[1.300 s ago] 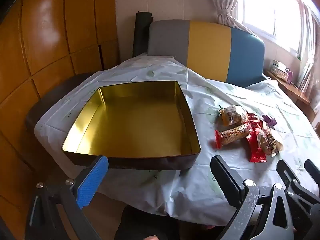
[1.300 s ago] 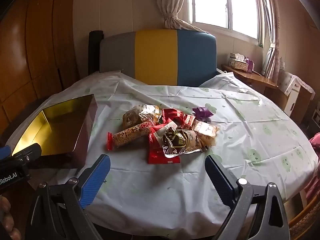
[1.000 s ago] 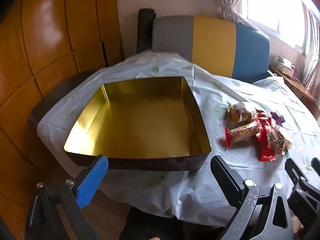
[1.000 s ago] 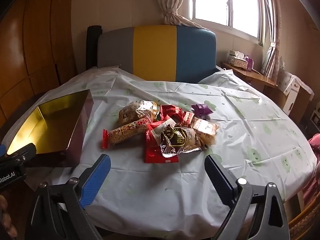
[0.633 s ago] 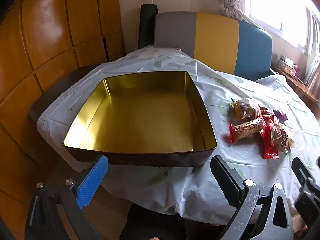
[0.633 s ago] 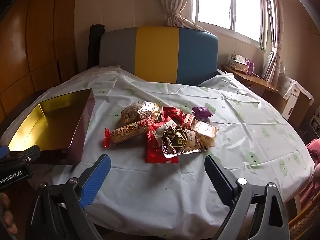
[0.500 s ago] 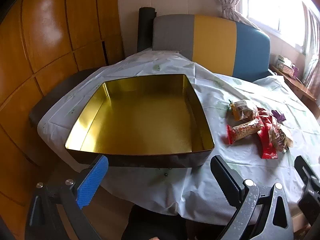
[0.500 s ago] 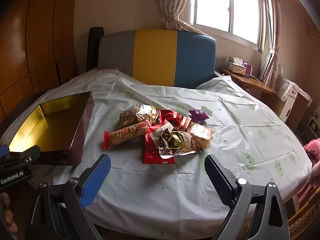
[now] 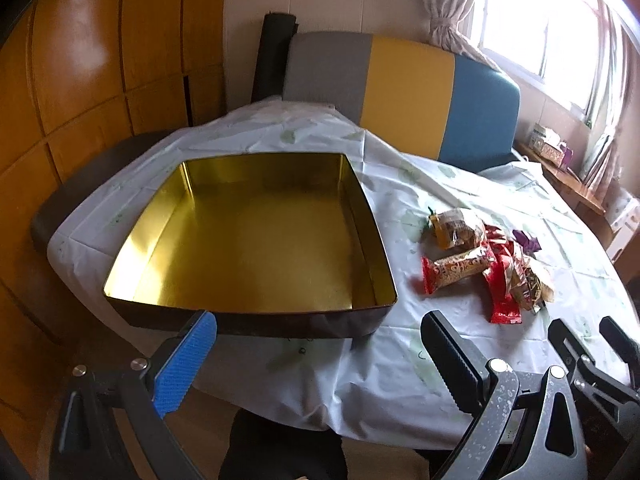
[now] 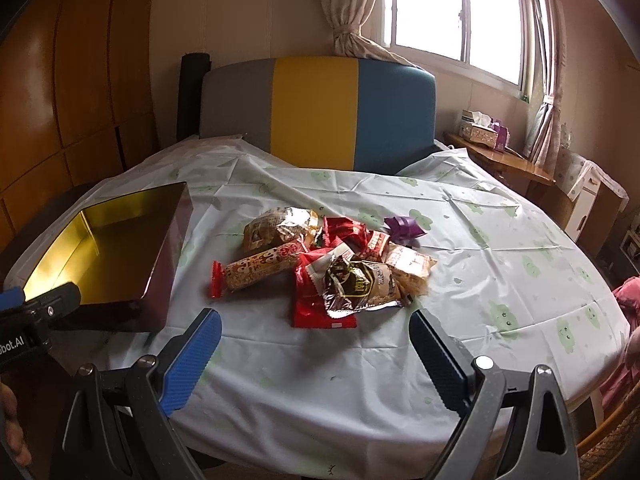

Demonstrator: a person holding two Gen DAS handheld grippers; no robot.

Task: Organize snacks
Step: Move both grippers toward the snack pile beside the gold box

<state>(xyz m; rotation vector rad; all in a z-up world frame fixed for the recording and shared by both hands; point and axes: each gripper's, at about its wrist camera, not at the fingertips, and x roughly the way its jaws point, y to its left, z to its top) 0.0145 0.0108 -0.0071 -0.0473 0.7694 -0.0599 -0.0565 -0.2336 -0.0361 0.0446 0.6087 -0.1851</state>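
A square gold-lined tin with dark outer walls sits empty on the table's left side; it also shows in the right wrist view. A pile of snack packets lies to its right, with a long red-ended packet, a clear bag of biscuits and a dark foil packet. The pile also shows in the left wrist view. My left gripper is open and empty just before the tin's near wall. My right gripper is open and empty, hovering before the pile.
The round table wears a white cloth with green prints. A grey, yellow and blue chair back stands behind it. A purple bow lies beside the pile. Wooden panels line the left wall. A side shelf with a tissue box stands right.
Both grippers have drifted slightly, so the tin and the snack pile shift a little in view. Both stay open and empty. Nothing on the table has moved.
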